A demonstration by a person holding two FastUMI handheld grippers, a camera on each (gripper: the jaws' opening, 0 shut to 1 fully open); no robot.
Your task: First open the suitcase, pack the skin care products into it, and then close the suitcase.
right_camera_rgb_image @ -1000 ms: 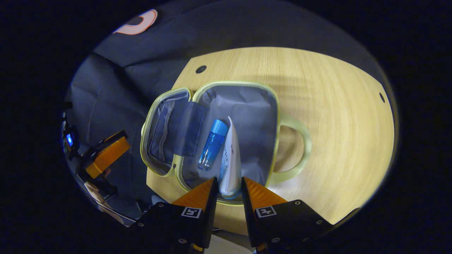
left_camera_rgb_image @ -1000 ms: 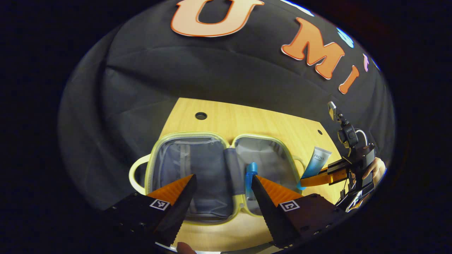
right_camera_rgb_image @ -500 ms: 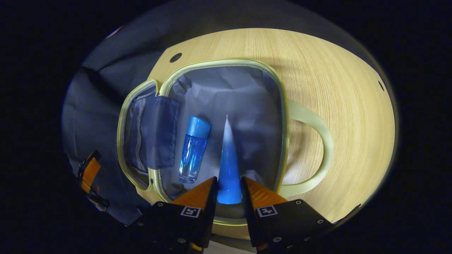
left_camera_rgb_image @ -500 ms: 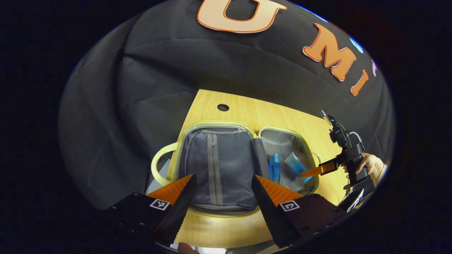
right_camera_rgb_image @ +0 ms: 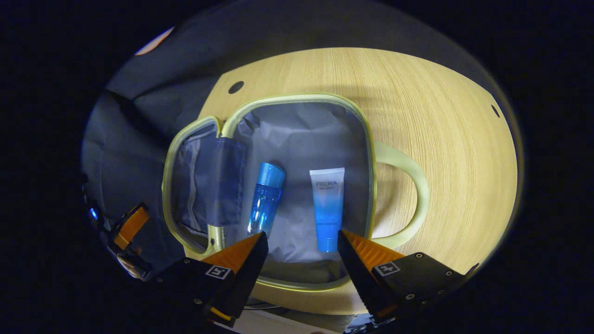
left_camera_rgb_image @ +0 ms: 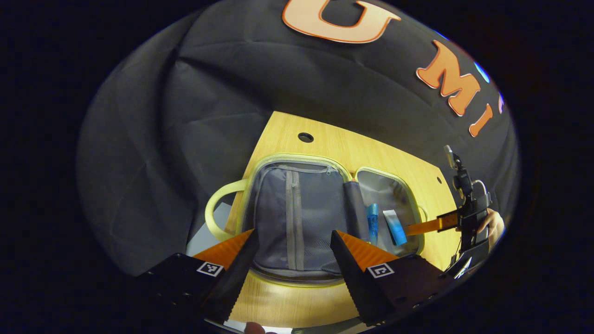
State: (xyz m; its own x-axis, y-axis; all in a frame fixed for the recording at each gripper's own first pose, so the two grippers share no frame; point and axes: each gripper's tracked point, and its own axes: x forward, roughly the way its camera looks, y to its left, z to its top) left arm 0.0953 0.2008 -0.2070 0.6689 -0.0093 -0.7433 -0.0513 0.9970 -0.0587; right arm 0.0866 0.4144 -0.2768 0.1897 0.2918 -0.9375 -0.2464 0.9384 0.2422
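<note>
The suitcase lies open on the table, tube and bottle inside. Both jaws are spread, empty. Soft and light, its lid is best taken by the rim at 9 o'clock.

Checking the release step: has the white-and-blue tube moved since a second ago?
Yes. The tube has left the right gripper, now open, and lies flat in the suitcase, beside the blue bottle.
</note>
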